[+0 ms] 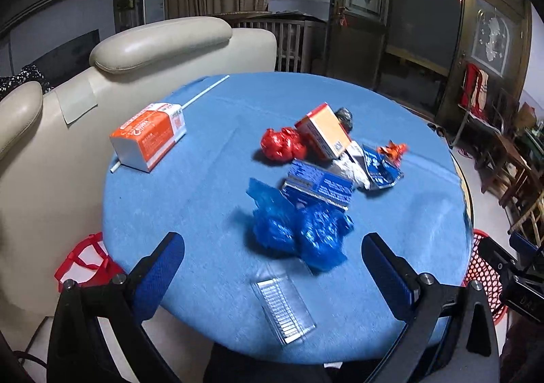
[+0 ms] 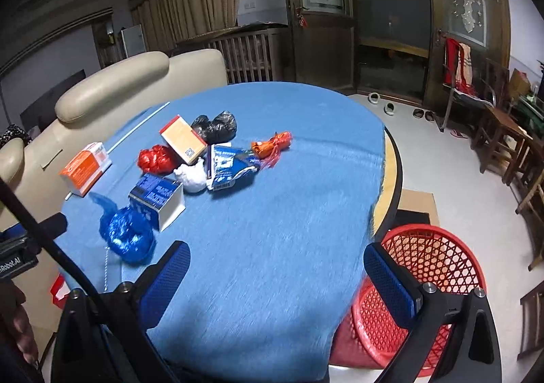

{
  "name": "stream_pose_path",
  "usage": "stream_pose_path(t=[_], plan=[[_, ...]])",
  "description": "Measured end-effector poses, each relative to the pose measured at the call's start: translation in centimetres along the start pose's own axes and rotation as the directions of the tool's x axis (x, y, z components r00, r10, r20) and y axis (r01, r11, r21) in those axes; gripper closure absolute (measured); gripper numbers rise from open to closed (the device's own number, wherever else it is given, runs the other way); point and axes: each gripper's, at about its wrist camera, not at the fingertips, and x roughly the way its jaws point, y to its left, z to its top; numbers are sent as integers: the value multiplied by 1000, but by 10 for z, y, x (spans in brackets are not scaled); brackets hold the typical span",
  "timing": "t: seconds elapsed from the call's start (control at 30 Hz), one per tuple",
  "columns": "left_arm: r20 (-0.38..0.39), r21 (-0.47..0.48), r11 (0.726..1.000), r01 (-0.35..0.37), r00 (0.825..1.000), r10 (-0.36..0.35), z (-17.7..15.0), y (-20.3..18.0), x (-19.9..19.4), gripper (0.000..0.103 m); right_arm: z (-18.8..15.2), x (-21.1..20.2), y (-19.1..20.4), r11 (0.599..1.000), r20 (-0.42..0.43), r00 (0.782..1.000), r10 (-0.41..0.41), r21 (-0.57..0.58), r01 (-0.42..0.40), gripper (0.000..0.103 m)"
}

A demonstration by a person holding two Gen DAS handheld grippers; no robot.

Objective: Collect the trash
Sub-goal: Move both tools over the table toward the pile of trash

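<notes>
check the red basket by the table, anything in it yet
Looks empty. In the right wrist view the red basket shows only bare mesh inside, though its bottom is partly hidden behind the right gripper.

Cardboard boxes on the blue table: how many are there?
3. An orange-and-white box sits alone at the left edge; an orange-faced box leans in the pile's far part; a blue box lies just behind the blue bag. Others may be hidden underneath.

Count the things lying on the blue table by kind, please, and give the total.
Crumpled bags: 5 (blue, red, black, white, orange)
Boxes: 3 (orange-white, orange-topped, blue)
Torn blue wrapper: 1
Clear plastic tray: 1
White stick: 1
Total: 11
</notes>
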Motion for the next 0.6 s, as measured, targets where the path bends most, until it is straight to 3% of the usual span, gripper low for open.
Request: stream_pose_path(t=[0.6], plan=[[-11, 24, 1000, 16, 1000, -16, -7, -10, -5, 0, -6, -9, 6, 1000, 20, 1000, 12, -19, -11, 0]])
